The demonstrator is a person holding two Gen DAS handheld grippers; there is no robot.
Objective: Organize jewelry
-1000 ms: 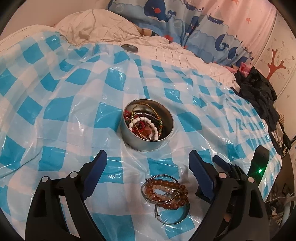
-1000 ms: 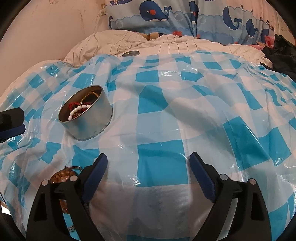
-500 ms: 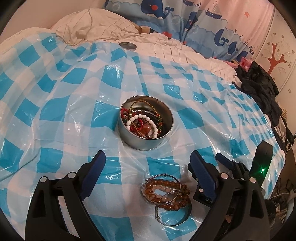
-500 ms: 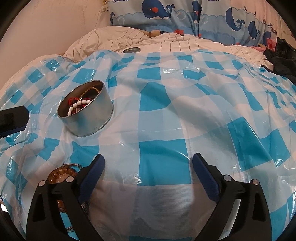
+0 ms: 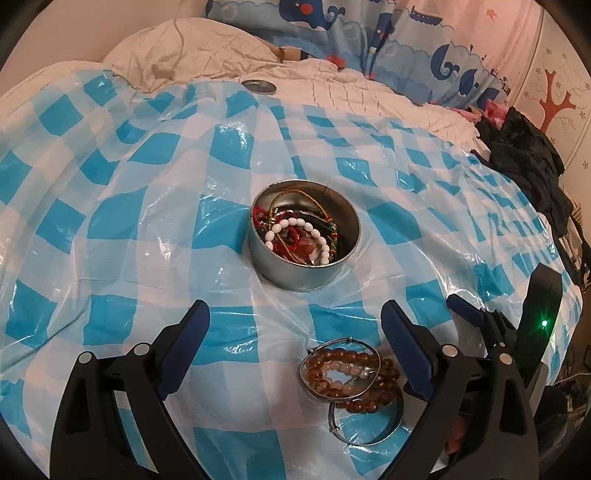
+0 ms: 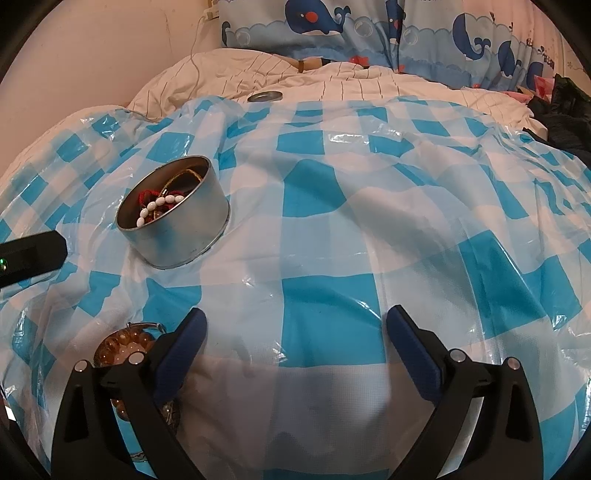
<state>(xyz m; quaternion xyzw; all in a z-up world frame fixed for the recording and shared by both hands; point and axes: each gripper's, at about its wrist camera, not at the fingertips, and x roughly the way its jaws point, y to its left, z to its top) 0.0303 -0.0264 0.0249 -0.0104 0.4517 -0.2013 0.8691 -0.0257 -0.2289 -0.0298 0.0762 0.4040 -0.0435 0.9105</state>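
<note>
Currently: left gripper wide open, nothing between the blue pads, angled down over a blue-and-white checked plastic sheet. Right gripper likewise wide open, jaws at near-full spread, only bare sheet between them.

Relative to the left gripper:
- Round metal tin directly ahead of the fingertips, slightly right of centre, upright on the sheet, lid off. Filled with jewelry: white bead bracelet on top, red, green and gold strands beneath.
- Loose pile just inside and below the right finger: brown bead bracelet with a pale bead bracelet inside it, overlapped by two thin silver bangles. Pile resting on the sheet, apart from the tin, not touched by either pad.
- Round metal lid far ahead, at the sheet's far edge on a cream quilt.
- Part of the right gripper's body, green light on, visible at the right edge.

Relative to the right gripper:
- Same tin ahead and well to the left, outside the jaw line.
- Bead pile partly hidden behind the left finger, low left.
- Lid far ahead, slightly left of centre.
- Whale-print fabric beyond the quilt.
</note>
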